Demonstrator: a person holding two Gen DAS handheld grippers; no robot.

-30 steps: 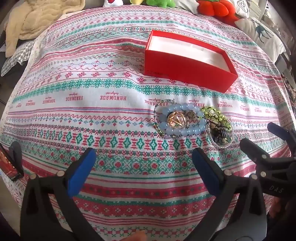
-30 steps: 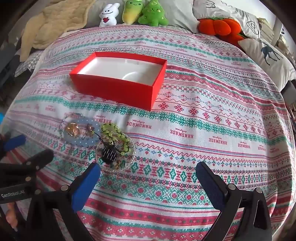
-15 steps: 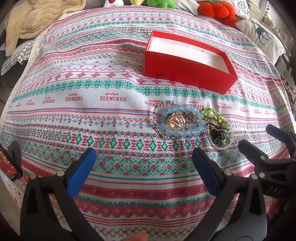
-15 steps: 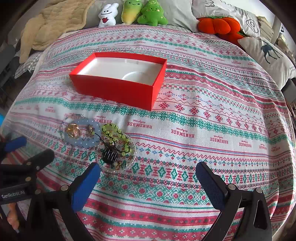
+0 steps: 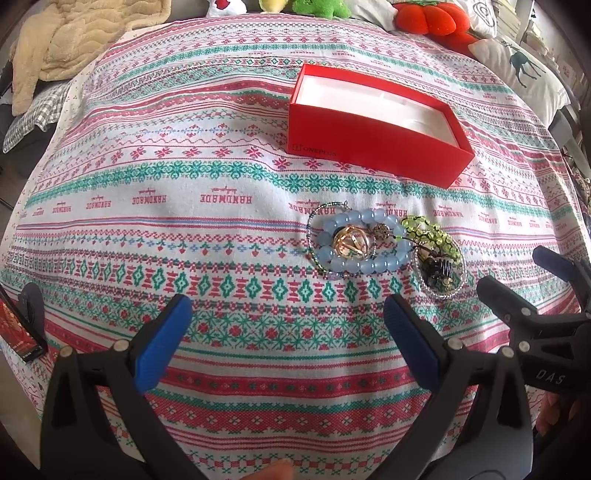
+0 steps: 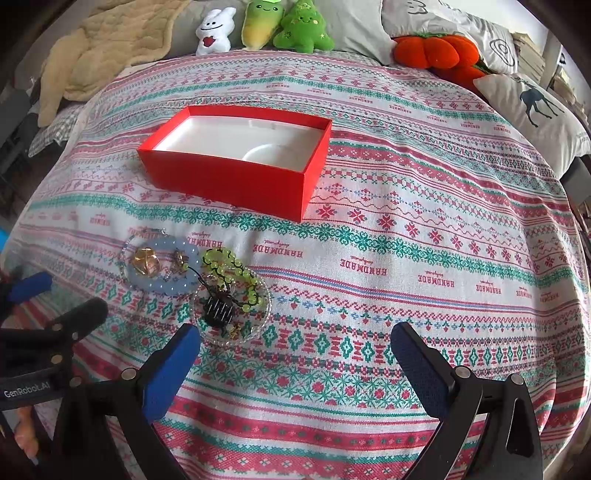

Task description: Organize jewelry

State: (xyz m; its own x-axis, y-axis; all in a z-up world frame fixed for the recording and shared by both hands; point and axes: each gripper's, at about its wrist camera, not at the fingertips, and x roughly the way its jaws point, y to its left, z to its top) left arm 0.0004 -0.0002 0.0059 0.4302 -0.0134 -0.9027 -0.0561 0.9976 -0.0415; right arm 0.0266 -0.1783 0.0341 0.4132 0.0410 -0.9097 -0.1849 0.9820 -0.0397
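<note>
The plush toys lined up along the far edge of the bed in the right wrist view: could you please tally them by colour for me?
White: 1, the bunny plush
Yellow-green: 1, the vegetable plush
Green: 1, the tree plush
Orange: 1, the pumpkin plush
Total: 4

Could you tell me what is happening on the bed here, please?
A person holds a two-finger gripper in each hand above a patterned bedspread. Both the left gripper and the right gripper are open and empty. A pile of jewelry lies untouched on the cloth: a blue bead bracelet, a green bead bracelet and a black clip. The open red box behind it holds nothing yet.
</note>
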